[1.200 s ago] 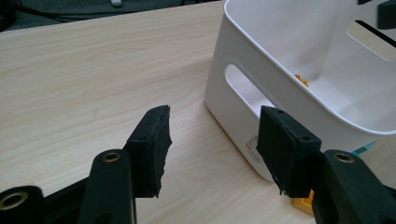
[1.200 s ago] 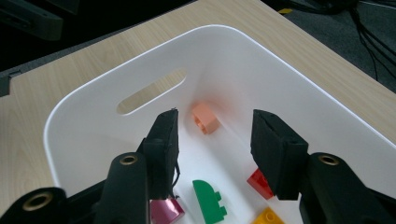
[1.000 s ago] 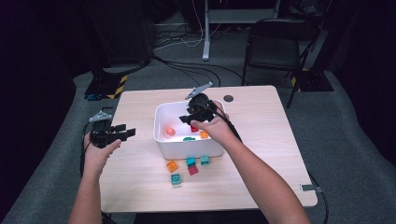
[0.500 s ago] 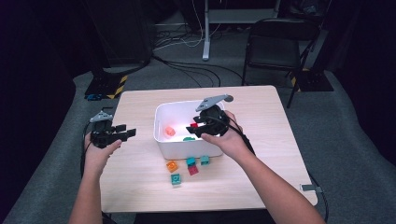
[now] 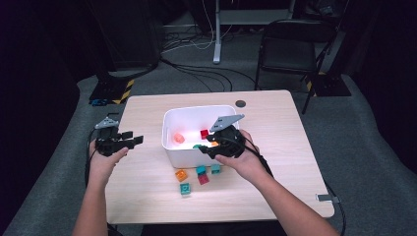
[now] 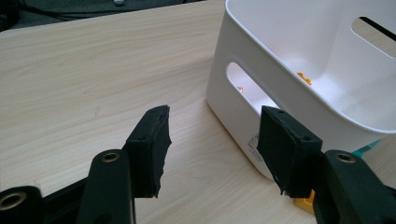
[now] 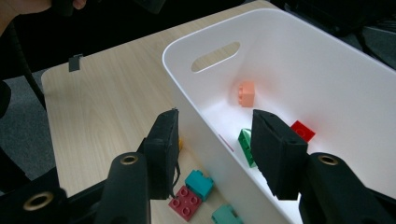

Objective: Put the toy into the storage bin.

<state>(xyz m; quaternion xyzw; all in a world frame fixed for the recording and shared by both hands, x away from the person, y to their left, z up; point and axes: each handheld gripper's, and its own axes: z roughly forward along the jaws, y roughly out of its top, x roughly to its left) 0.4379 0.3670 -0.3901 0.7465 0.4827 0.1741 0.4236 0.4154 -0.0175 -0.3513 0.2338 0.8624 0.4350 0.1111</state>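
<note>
A white bin [image 5: 169, 147] stands mid-table and holds a salmon brick [image 7: 246, 93], a green brick [image 7: 245, 144], a red brick [image 7: 302, 130] and an orange one [image 6: 303, 78]. My right gripper [image 5: 207, 147] hovers at the bin's near right corner. It is open and empty [image 7: 215, 119], with one jaw inside the near wall and one outside. My left gripper [image 5: 132, 138] stays left of the bin, low over the table, and is open with nothing in it [image 6: 215, 121]. It points at the bin's slotted side wall [image 6: 243, 88].
Several loose bricks lie in front of the bin: an orange one [image 5: 181, 175], two teal ones [image 5: 200, 170] [image 5: 215, 168], a dark red one [image 5: 203, 179] and a teal-green one [image 5: 185, 189]. A black chair [image 5: 290, 44] and cables are on the floor beyond the table.
My right gripper has come from over the middle of the bin toward its near right corner, closer to the person. The left gripper has not moved.
</note>
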